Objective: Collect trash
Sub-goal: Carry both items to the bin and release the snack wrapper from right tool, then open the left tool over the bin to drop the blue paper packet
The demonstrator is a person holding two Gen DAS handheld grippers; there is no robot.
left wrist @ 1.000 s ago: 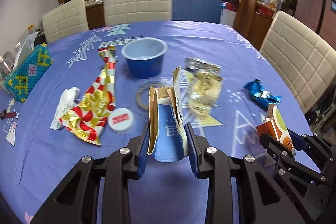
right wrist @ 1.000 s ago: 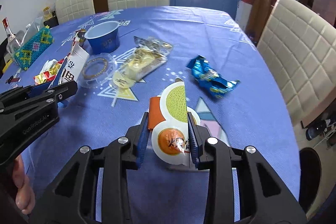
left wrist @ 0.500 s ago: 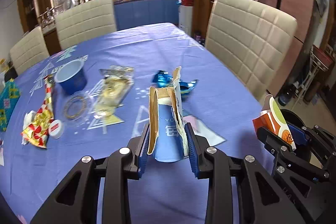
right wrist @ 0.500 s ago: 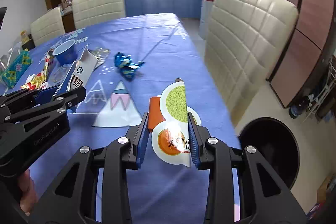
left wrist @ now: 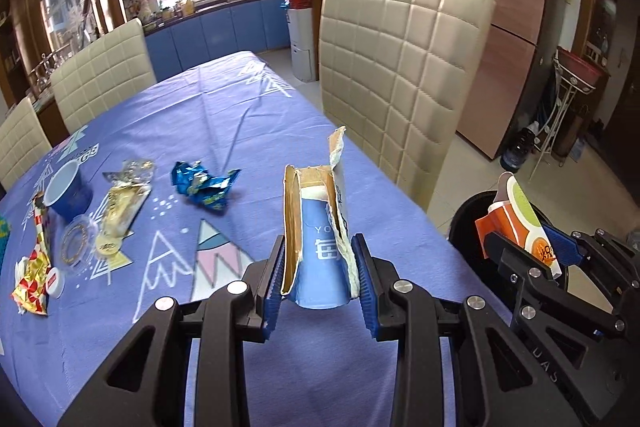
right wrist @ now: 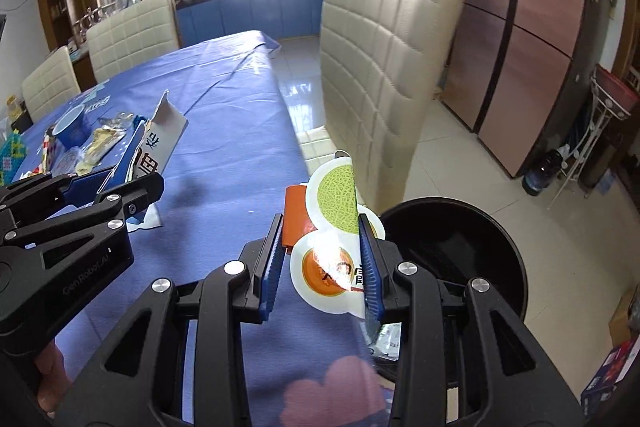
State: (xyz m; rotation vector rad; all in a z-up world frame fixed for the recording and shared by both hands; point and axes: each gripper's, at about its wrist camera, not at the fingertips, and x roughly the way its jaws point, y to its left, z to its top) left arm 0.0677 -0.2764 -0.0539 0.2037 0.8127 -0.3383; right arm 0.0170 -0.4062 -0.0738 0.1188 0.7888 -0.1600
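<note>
Left wrist view: left gripper (left wrist: 320, 279) nearly closed, squeezes torn blue cup (left wrist: 318, 247) over table (left wrist: 224, 115) edge. Black bin (left wrist: 464, 227) at right.

Right wrist view: right gripper (right wrist: 322, 259) pinches melon wrapper (right wrist: 334, 227) just beside bin (right wrist: 460, 251), by table edge.

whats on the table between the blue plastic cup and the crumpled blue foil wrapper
A clear gold-printed wrapper lies between the blue plastic cup and the crumpled blue foil wrapper, in the left wrist view.

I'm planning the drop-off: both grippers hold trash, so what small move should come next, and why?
Probably carry the right gripper slightly further over the black bin and release. Its melon wrapper hangs just at the rim, still partly above the table.
</note>
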